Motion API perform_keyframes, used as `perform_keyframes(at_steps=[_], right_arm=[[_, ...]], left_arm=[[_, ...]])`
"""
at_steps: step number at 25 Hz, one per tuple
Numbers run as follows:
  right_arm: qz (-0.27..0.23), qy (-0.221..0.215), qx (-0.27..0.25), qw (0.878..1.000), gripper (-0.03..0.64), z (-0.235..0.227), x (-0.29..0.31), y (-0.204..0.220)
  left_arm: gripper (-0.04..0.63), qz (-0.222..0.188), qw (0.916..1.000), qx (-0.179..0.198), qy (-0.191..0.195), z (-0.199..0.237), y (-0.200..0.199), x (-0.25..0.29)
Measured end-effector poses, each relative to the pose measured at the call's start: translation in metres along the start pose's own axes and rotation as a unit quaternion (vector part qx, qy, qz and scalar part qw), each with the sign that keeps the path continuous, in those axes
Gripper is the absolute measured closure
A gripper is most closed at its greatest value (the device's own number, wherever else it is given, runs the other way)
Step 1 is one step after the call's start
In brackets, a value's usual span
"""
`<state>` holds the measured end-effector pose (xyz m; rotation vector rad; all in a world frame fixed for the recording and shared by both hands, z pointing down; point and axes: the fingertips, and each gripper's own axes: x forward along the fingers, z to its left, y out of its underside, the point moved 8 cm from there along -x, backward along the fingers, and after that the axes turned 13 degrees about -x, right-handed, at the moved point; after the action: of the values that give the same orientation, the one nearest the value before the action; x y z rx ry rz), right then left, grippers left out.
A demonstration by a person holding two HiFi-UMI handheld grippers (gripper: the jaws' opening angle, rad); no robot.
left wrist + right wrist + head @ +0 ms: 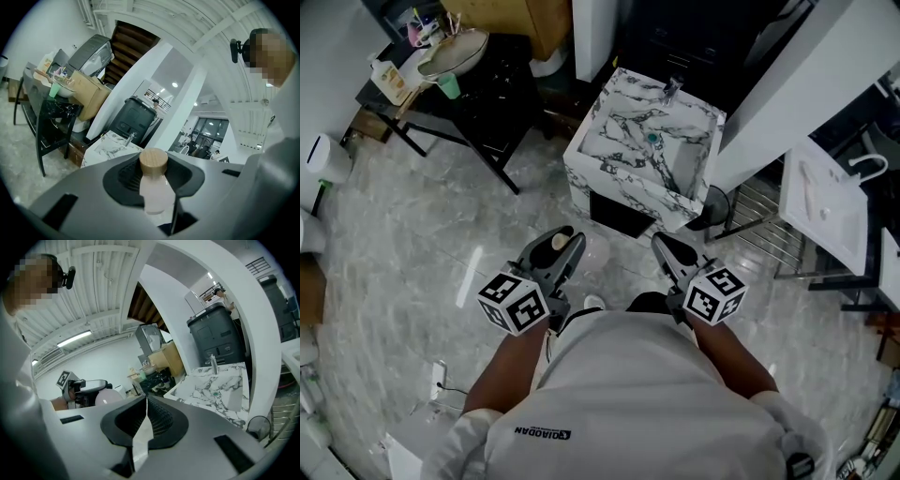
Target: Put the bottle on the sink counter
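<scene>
Clamping bottle (153, 190), btm hidden, w/ left gripper (154, 174) fingers; right gripper (146, 411) fingers together, empty.

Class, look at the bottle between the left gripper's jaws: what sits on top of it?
A round wooden cap tops the pale bottle. The left gripper clamps its body, and its base is hidden behind the jaws.
</scene>
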<state>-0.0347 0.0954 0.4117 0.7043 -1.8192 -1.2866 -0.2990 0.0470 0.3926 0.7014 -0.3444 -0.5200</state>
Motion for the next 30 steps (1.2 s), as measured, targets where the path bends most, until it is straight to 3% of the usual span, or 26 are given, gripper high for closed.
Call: perform_keyframes(at_steps=[9,19,30], right_arm=[[-0.002,0.024,0.004,1.000,0.574,-0.010,0.005,-0.004],[-0.021,0.019,0.016,0.999,0.575,-0.038,0.046,-0.012],[-0.035,0.031,0.025,0.999,0.575,-0.103,0.088,-0.035]], left_arm=[[0.465,0.005,0.9999,-0.004,0.014,0.013,-0.011,0.015],[0.465,0.012,0.9999,0.004,0.003,0.035,-0.032,0.040],[0.463,0.035,0.9991,0.024,0.006,0.060,-0.076,0.115]])
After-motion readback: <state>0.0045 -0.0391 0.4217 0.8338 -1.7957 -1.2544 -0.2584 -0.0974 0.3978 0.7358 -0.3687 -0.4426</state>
